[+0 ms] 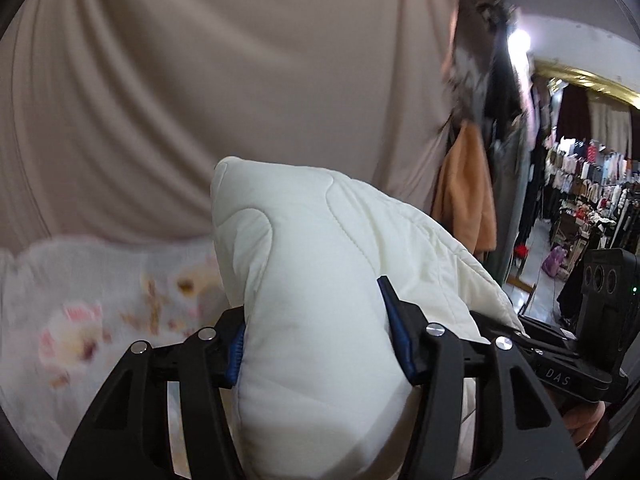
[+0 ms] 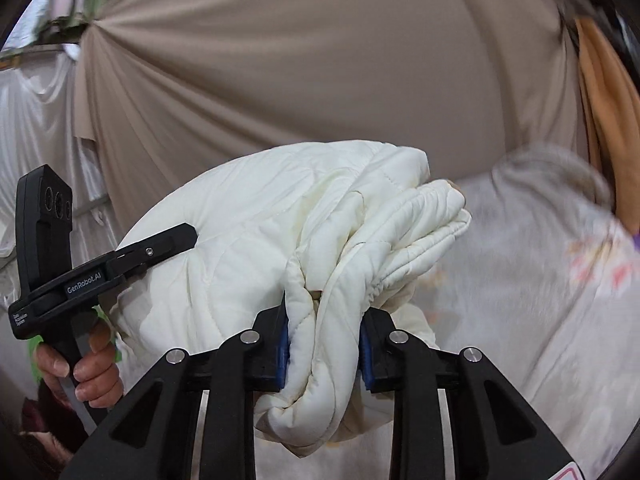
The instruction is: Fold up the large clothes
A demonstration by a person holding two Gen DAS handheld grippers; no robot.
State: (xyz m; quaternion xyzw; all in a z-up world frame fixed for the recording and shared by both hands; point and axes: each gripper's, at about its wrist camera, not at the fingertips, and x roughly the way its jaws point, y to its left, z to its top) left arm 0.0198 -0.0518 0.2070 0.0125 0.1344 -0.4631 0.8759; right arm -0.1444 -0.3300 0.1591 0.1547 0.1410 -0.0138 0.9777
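While both tongs pinch the white quilted jacket (image 1: 320,264), only the left tongs (image 1: 316,340) face a clothes shop (image 1: 580,184). Right tongs (image 2: 324,344) clamp bunched cuffs; the left hand (image 2: 86,364) shows there.

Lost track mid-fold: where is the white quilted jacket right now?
The white quilted jacket is lifted above the floral sheet, clamped in both the left gripper and right gripper, before the beige curtain.
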